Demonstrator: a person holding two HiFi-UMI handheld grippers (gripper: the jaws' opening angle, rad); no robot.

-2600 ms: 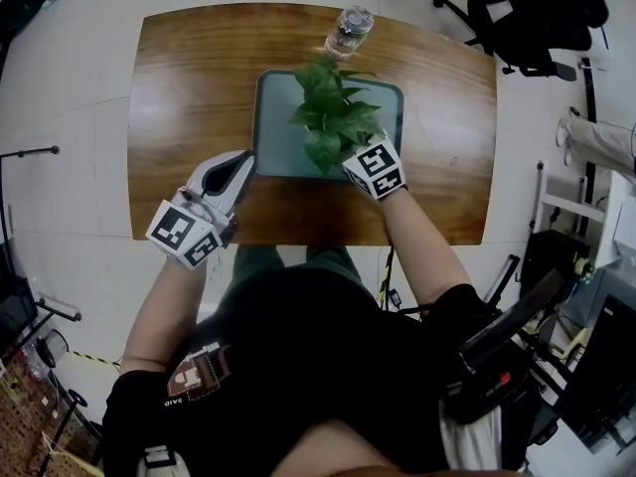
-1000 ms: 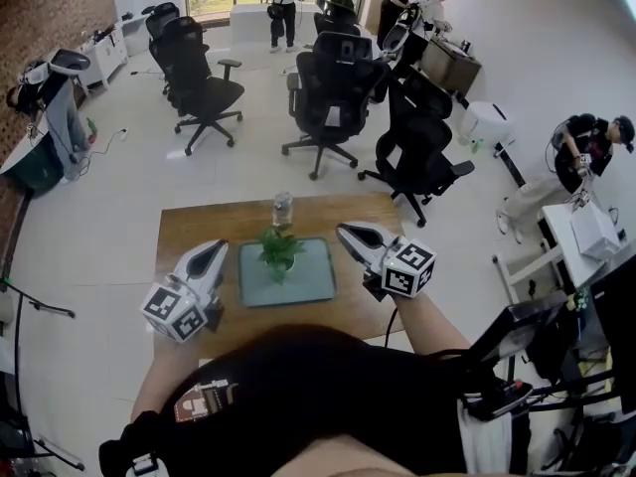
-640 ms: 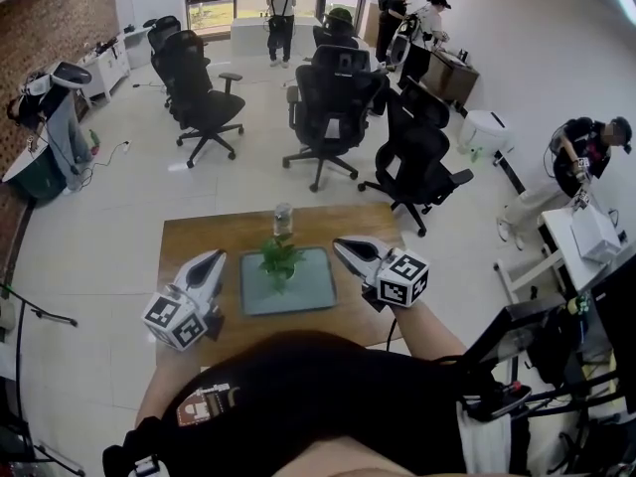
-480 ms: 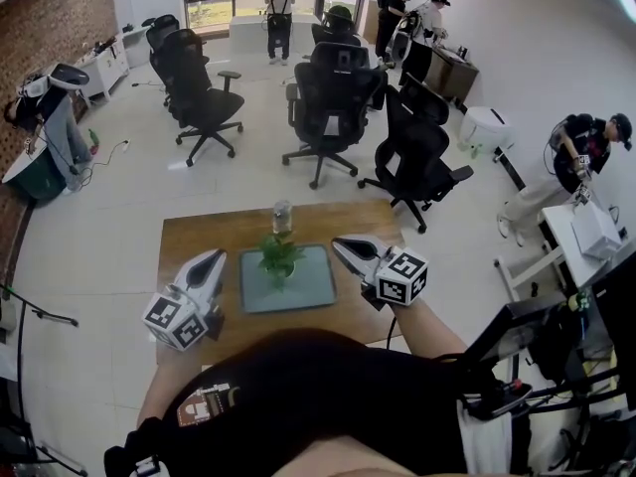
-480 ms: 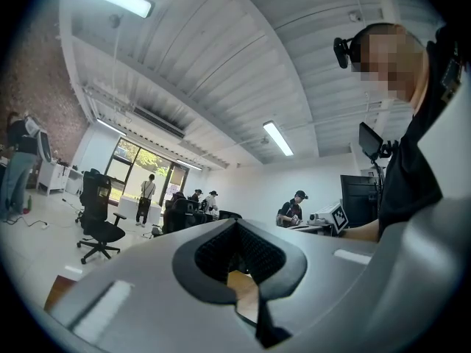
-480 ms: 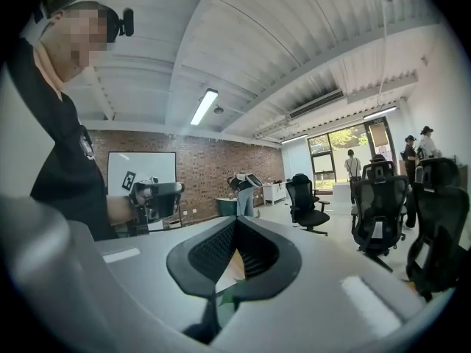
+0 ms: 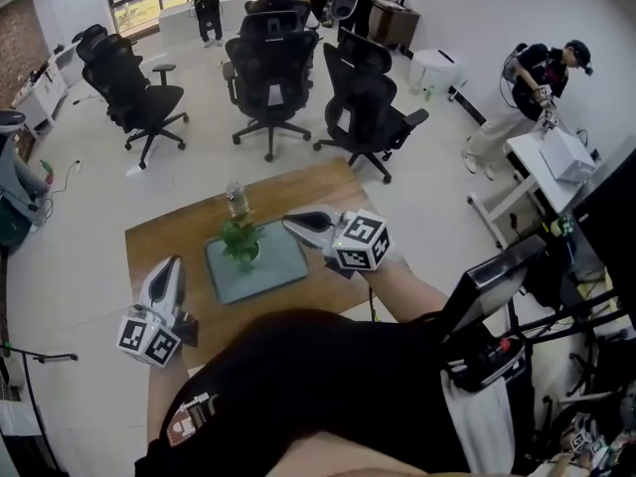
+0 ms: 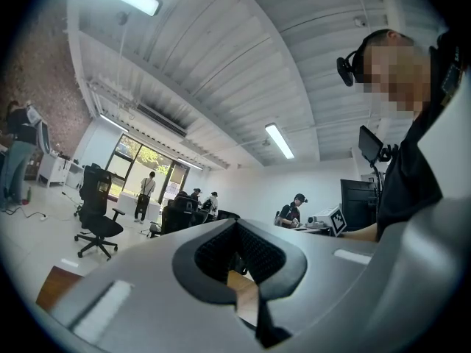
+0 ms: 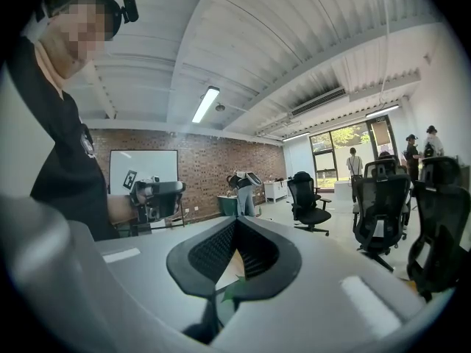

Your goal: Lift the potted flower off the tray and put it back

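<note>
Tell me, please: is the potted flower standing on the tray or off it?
On the tray. In the head view the potted flower stands upright inside the grey tray.

Left claw (image 7: pixel 169 264), right claw (image 7: pixel 290 223) closed, empty.
</note>
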